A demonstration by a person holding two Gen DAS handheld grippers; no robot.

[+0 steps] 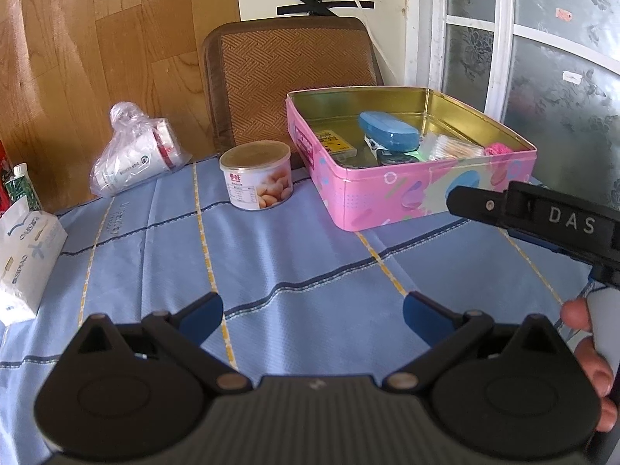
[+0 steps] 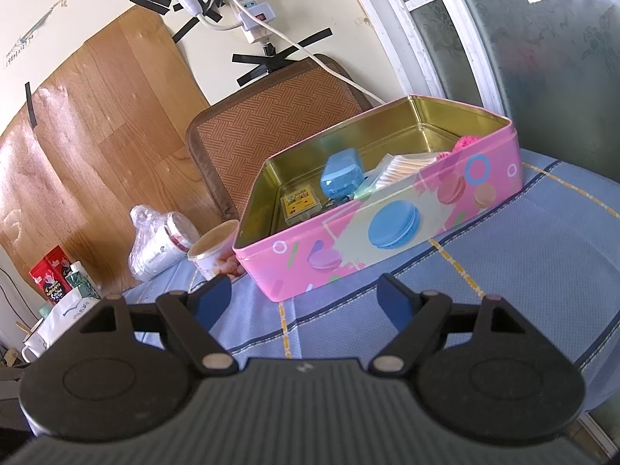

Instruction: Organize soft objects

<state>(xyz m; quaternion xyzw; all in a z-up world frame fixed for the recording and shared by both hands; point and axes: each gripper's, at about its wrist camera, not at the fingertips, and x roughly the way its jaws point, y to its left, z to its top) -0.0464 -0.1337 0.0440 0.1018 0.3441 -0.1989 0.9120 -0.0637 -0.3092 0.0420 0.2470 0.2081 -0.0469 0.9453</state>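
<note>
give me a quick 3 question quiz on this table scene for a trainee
1. True or false: the pink tin has its lid on.
2. Which lies inside the tin? A) blue case B) round can C) bagged cups
3. Fill in: both the left gripper and the right gripper are ____.

Key: 1 false; 2 A; 3 open, holding nothing.
</note>
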